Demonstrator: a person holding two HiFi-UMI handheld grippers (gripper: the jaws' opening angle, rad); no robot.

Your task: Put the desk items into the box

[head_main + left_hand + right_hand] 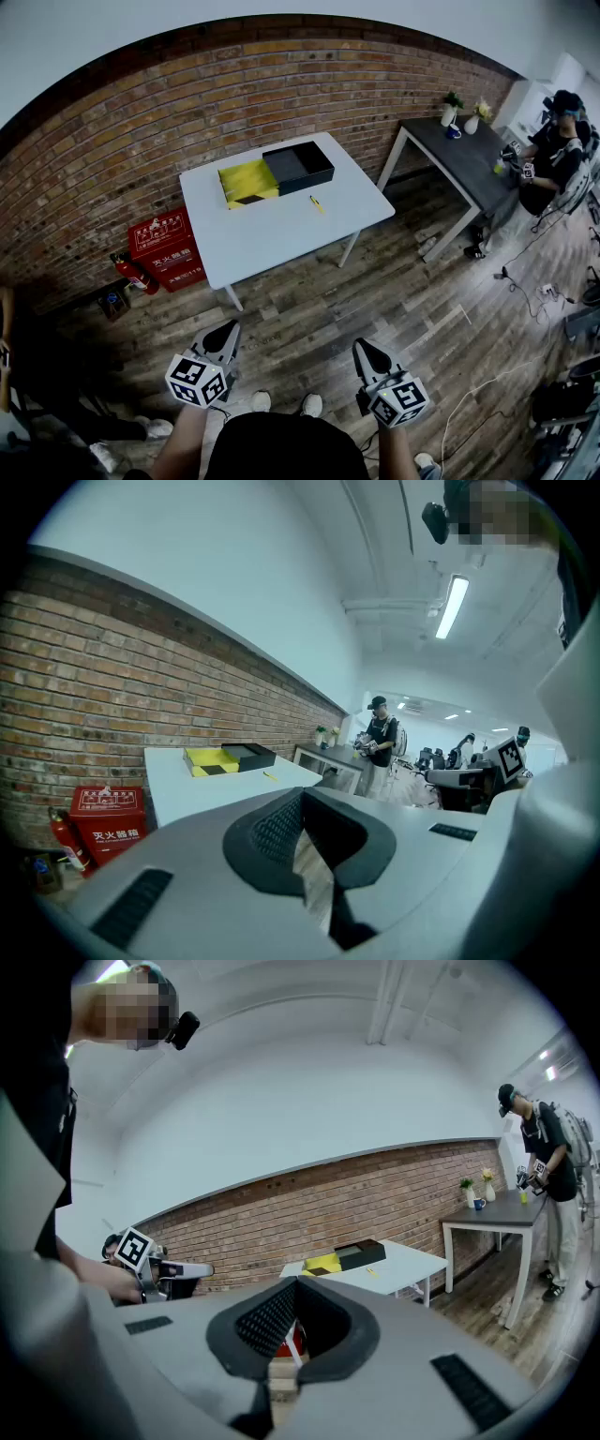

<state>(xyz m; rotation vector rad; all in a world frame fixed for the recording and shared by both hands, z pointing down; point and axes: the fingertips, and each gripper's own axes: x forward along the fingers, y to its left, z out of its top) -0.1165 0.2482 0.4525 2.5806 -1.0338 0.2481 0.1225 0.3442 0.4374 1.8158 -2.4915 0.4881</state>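
1. Against the brick wall, beside the left end of the white table, stands a red fire-equipment cabinet.
2. The left gripper hangs low over the wooden floor, well short of the table, its jaws pressed together on nothing.
3. On the table's far side lies the box, 1 half yellow and 1 half black.
4. Near the box's front edge, apart from it, lies 1 small yellow item.
5. The right gripper is equally low, its jaws closed and empty.
6. At far right, a person is at a grey table.
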